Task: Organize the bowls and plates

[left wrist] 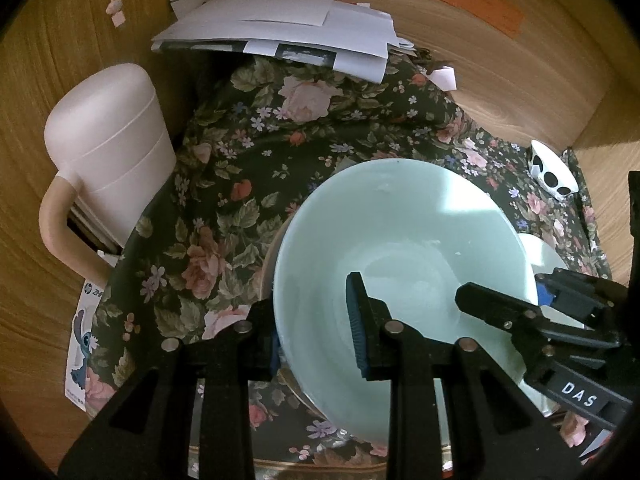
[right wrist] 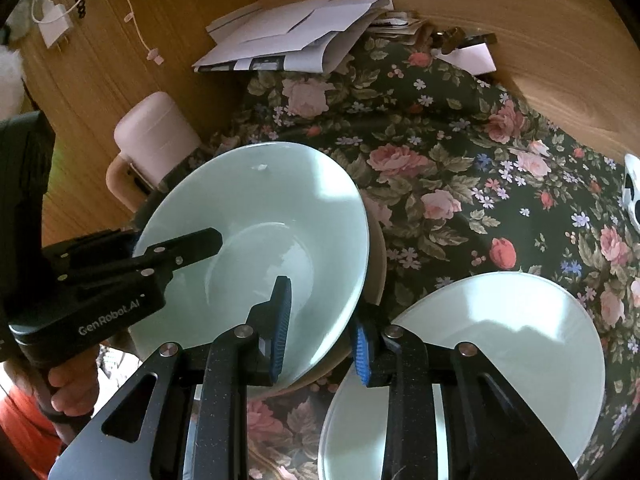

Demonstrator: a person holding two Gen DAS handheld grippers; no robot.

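Observation:
A pale green bowl [left wrist: 400, 232] [right wrist: 256, 216] rests on a beige-rimmed dish [right wrist: 378, 264] over a dark floral cloth [left wrist: 248, 152]. My left gripper [left wrist: 312, 320] is shut on the bowl's left rim, one pad inside and one outside. My right gripper [right wrist: 320, 312] straddles the opposite rim the same way, pads against the wall. Each gripper shows in the other's view: the right gripper [left wrist: 500, 292] and the left gripper [right wrist: 176, 236], held by a person's hand [right wrist: 72, 392]. A second pale dish [right wrist: 500, 340] [left wrist: 548, 260] lies just right of the bowl.
A pinkish lidded container [left wrist: 108, 152] with a handle stands at the left. A stack of papers [left wrist: 288, 32] lies at the back. Wooden walls [left wrist: 500, 92] close the space. A white spotted object [left wrist: 552, 172] sits at the right. A charger with its cable [right wrist: 52, 24] hangs at the upper left.

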